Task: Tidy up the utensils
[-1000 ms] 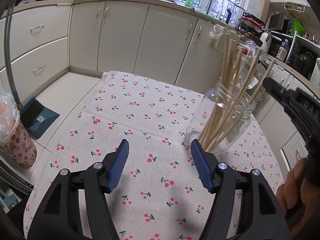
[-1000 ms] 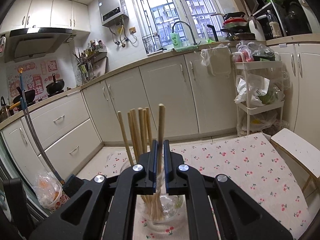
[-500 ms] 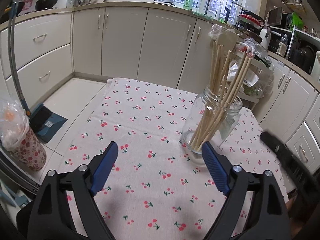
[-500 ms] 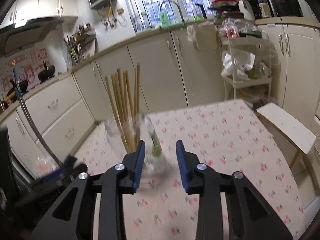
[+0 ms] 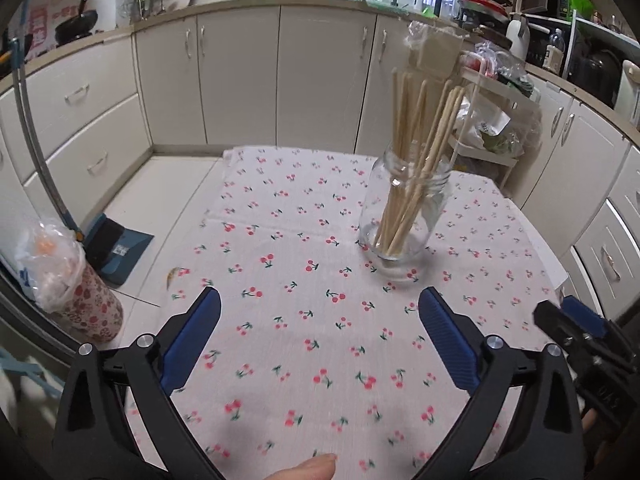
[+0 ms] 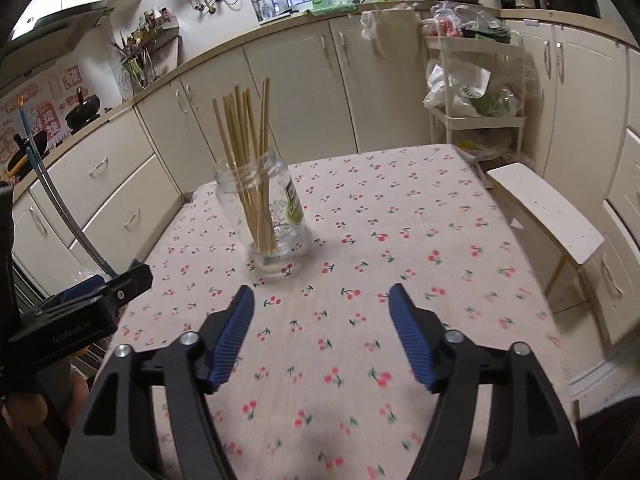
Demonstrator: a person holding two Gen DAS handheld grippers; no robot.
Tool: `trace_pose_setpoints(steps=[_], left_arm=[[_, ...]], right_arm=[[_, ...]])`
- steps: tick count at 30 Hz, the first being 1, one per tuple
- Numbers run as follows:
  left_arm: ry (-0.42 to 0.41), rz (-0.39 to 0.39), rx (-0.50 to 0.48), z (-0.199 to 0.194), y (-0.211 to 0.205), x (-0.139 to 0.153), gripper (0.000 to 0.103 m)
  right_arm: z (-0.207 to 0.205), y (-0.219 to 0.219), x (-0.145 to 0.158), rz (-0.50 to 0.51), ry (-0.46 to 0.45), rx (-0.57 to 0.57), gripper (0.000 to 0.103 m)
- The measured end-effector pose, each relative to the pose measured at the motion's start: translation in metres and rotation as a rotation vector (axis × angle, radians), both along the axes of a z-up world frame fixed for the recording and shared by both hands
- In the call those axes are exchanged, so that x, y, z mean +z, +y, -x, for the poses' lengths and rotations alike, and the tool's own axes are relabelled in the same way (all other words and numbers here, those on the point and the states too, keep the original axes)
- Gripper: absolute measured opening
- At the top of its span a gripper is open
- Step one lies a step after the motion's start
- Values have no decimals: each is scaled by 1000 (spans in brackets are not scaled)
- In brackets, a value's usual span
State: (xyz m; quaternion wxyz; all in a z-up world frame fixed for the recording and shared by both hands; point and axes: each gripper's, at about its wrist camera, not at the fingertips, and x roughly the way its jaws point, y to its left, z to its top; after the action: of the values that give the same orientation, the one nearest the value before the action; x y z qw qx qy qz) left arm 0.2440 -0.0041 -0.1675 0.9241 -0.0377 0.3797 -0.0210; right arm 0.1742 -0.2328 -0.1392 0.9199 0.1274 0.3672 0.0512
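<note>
A clear glass jar (image 5: 404,216) stands upright on the cherry-print tablecloth (image 5: 312,320), holding several wooden chopsticks (image 5: 416,120) that fan out above its rim. It also shows in the right wrist view (image 6: 268,216) with the chopsticks (image 6: 244,128). My left gripper (image 5: 320,300) is open and empty, well back from the jar. My right gripper (image 6: 322,296) is open and empty, also back from the jar. The right gripper's body shows at the lower right of the left wrist view (image 5: 576,332); the left gripper's body shows at the left of the right wrist view (image 6: 80,312).
Kitchen cabinets (image 5: 240,72) run around the room. A white cart with bags (image 6: 476,92) stands behind the table. A white stool (image 6: 544,212) is at the table's right side. A dustpan (image 5: 116,248) and a floral bin (image 5: 80,304) sit on the floor left.
My right gripper opened off a chopstick in the jar and drew back. My left gripper also pulled back from the jar and opened wider.
</note>
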Motion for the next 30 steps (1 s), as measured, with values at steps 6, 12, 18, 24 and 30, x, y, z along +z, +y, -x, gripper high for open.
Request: trace_pose_setpoints(steps=[6, 12, 18, 24, 30], left_arm=[[-22, 8, -7, 38, 4, 45, 95], [-12, -62, 56, 79, 5, 81, 95], [-29, -55, 59, 131, 4, 106, 95], [-42, -66, 85, 177, 1, 119, 95], [-57, -34, 101, 213, 7, 126, 95]], right_arm=[[37, -5, 49, -10, -42, -4, 82], [85, -2, 87, -25, -89, -2, 90], [132, 2, 98, -47, -77, 4, 91], [171, 3, 100, -71, -74, -9, 92], [187, 5, 103, -71, -70, -4, 93]])
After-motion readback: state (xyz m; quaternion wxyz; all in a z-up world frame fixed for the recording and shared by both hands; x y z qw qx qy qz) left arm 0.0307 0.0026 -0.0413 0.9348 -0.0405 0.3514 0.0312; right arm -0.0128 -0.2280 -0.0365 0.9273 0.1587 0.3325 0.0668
